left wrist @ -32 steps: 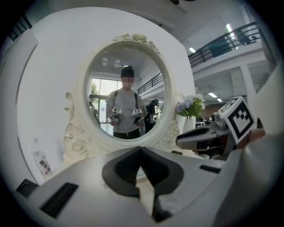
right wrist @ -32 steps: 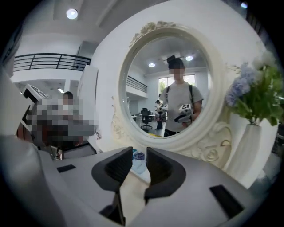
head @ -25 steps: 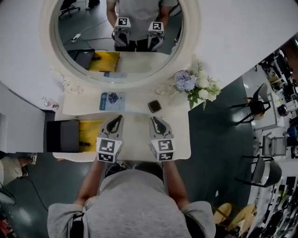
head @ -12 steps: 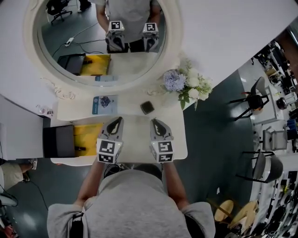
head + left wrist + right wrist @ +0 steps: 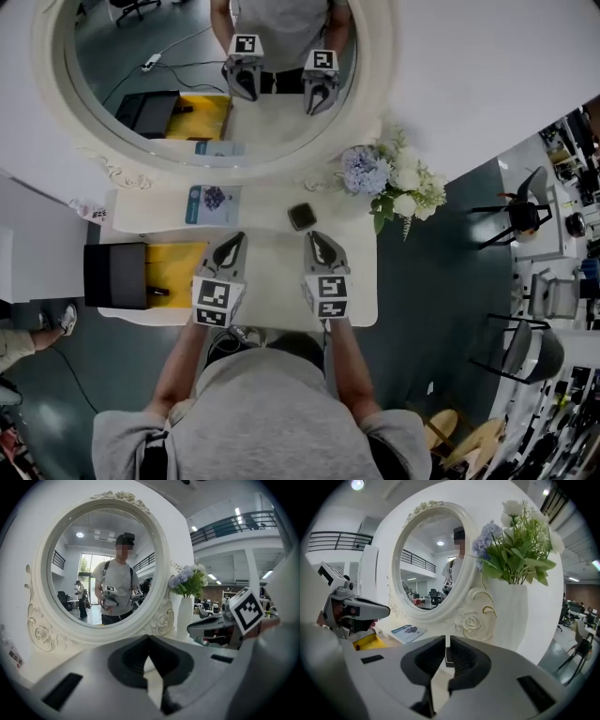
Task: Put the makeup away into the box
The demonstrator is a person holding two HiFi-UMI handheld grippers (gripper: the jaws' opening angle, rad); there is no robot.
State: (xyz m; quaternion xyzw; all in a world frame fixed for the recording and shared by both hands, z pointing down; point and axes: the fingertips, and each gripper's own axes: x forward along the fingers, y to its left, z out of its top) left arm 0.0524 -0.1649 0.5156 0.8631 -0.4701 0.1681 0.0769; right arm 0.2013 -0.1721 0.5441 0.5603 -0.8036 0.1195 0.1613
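A small black compact (image 5: 300, 217) lies on the cream dressing table (image 5: 272, 281), just ahead of my right gripper (image 5: 313, 235). The right gripper view shows the compact (image 5: 448, 657) through the thin slit between its jaws (image 5: 446, 638), which have just been closing with nothing between them. My left gripper (image 5: 235, 237) hovers beside it, jaws (image 5: 149, 638) meeting at the tips and empty. The yellow box (image 5: 176, 264) stands open at the table's left end, its black lid (image 5: 114, 276) folded outward. A blue packet (image 5: 213, 204) lies behind the left gripper.
A large round mirror (image 5: 216, 75) in a white frame backs the table and reflects both grippers. A white vase of flowers (image 5: 389, 178) stands at the back right corner. The table's right edge drops to dark floor.
Both grippers have edged forward and a little lower over the table, side by side. The right tips now sit closer to the compact. The head camera's framing has shifted slightly.
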